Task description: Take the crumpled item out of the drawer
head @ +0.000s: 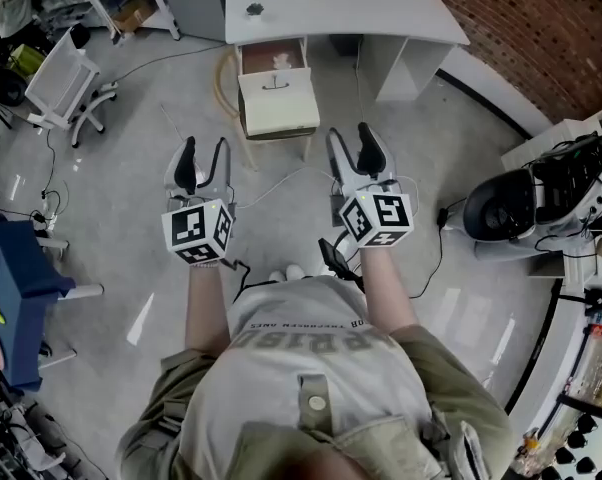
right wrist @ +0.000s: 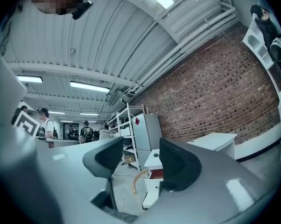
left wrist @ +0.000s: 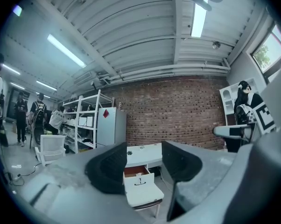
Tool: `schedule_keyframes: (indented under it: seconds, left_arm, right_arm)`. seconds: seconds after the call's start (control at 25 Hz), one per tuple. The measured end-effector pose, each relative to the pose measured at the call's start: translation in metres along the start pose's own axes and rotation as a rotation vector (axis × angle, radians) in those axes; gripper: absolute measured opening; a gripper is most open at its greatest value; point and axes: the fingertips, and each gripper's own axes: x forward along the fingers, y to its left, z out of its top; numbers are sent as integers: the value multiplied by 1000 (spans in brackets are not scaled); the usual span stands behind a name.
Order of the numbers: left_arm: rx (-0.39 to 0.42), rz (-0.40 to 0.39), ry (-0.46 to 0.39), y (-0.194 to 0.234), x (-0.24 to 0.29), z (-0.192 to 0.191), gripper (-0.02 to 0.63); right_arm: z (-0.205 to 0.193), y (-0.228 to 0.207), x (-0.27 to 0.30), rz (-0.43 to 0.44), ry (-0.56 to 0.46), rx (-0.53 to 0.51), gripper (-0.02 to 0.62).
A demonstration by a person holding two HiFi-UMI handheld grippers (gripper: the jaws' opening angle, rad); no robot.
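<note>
So the biggest thing is the white desk (head: pixel 381 13), set against the brick wall (head: pixel 541 18). Its drawer (head: pixel 278 103) is pulled out at the desk's left end, sticking out toward the person.

Both grippers are well back from the desk, out over the open floor, held side by side and pointing at it. The left gripper (head: pixel 205 158) has its jaws spread wide with nothing pinched; in its own view you just see the desk and drawer through the gap. Same for the right gripper (head: pixel 353 149): jaws apart and empty.

The crumpled item (head: pixel 281 62) is a pale wad lying inside the open drawer, right at the desk's front edge. There are also two small dark bits (head: pixel 254 9) on the desk's top near that left end, too small to make out.
</note>
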Motion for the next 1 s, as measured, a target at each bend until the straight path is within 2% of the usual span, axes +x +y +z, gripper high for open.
schedule_keyframes:
  seconds: [0.28,0.56,0.8,1.0]
  left_arm:
    - [5,29,23,1,7,-5,261]
    - [-17,69,92,23,23,-37,261]
    - [-39,60,116,50,41,-52,261]
    - [-48,36,104,74,70,-48,261]
  right_arm:
    - [-8,-13,9,12,27,-6,259]
    - [-35,-20,32,14,92,-10,259]
    - [-49,-12,55,-10,127,-32,259]
    - [-54,-6,82,-32,133,-51,259]
